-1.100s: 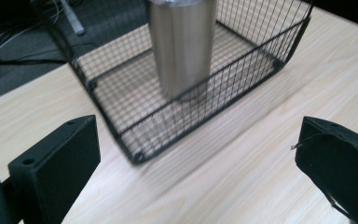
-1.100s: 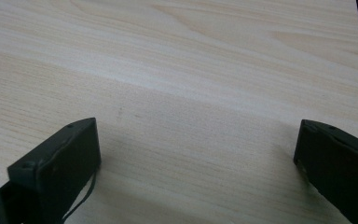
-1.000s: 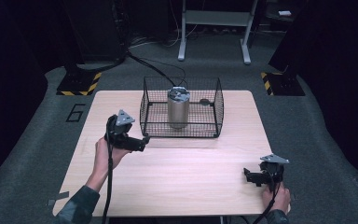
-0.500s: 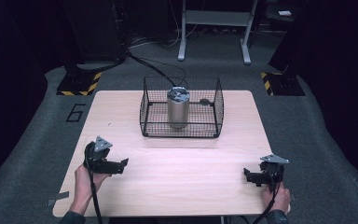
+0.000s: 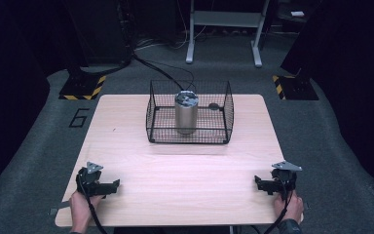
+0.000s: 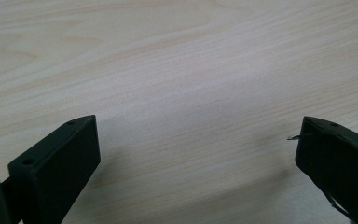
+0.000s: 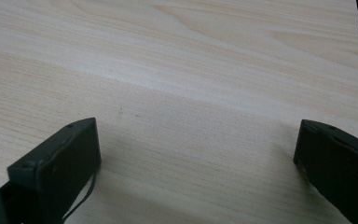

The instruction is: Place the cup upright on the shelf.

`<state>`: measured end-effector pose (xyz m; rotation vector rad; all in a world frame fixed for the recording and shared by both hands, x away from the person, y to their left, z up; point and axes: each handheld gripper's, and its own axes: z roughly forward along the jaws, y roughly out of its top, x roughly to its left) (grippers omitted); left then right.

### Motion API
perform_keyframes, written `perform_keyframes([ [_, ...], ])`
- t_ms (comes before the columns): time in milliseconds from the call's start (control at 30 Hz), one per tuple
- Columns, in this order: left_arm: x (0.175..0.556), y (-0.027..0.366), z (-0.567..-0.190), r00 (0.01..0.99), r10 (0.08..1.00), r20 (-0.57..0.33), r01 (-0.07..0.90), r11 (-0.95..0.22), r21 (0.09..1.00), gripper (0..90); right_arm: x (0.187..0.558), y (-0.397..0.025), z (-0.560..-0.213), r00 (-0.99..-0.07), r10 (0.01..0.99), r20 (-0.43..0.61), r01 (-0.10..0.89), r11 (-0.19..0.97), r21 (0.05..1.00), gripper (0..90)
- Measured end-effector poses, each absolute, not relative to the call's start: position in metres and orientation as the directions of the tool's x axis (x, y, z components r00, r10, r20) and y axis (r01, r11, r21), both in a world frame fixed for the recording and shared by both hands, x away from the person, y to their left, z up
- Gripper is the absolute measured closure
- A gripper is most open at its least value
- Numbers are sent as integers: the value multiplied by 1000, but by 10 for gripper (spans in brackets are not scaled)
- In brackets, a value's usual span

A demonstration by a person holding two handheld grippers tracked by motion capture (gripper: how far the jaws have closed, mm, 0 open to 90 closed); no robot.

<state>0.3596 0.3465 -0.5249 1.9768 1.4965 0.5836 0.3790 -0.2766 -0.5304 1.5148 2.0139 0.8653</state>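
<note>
Left hand-held gripper (image 5: 111, 185) lies low on the pale wooden table (image 5: 185, 165) near its front left corner, black jaws spread wide over bare wood, and the right hand-held gripper (image 5: 259, 182) sits just as wide open at the front right. Well apart from both, the grey metal cylinder with its shiny crinkled top (image 5: 186, 112) stands upright inside the black wire mesh basket (image 5: 156, 122) at the far middle of the table. With the cylinder already in, the tidy finish is probably to set both grippers down flat and well short of the mesh.
</note>
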Motion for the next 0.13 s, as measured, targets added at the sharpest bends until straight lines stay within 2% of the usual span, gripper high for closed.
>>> perform_keyframes([
  [133,358,346,-530,257,966,2,683,-183,707,0,379,-277,-530,-278,961,2,662,190,725,0],
])
